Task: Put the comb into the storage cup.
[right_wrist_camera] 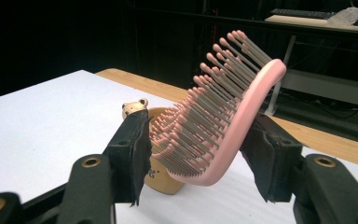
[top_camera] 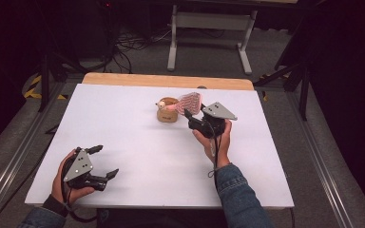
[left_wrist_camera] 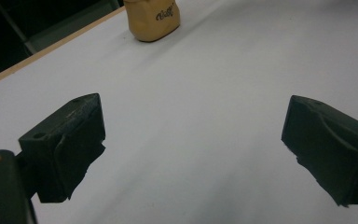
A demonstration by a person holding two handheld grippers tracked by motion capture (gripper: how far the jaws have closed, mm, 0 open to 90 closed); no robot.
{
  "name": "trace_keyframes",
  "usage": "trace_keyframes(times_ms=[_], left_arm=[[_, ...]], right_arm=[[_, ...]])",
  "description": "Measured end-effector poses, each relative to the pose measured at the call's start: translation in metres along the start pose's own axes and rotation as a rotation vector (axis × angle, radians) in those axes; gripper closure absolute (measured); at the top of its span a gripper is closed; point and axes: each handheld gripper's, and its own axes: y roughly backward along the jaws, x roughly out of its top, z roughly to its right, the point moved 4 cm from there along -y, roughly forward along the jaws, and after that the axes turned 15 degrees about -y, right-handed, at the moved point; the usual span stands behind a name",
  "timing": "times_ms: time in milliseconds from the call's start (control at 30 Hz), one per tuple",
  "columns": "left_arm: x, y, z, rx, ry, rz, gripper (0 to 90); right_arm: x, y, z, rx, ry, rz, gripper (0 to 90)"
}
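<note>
My right gripper is shut on a pink hairbrush with grey bristles, one pad on the bristle side and the other on its curved back. The brush is tilted, head up, right beside and partly over a small tan cup that stands at the middle rear of the white table. A little bear-shaped knob peeks from the cup's rim. My left gripper rests open near the front left corner with nothing between its fingers; the cup lies far ahead of it.
The table's far edge is a wooden strip. Beyond it on the floor stand a white desk frame and loose cables. Dark stands flank both sides. Bare white surface stretches between the two grippers.
</note>
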Motion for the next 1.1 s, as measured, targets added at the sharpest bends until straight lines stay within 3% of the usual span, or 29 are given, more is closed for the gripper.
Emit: trace_keyframes(times_ms=[1100], left_arm=[[0.000, 0.000, 0.000, 0.003, -0.002, -0.004, 7.0]], right_arm=[[0.001, 0.020, 0.006, -0.036, 0.050, 0.024, 39.8]])
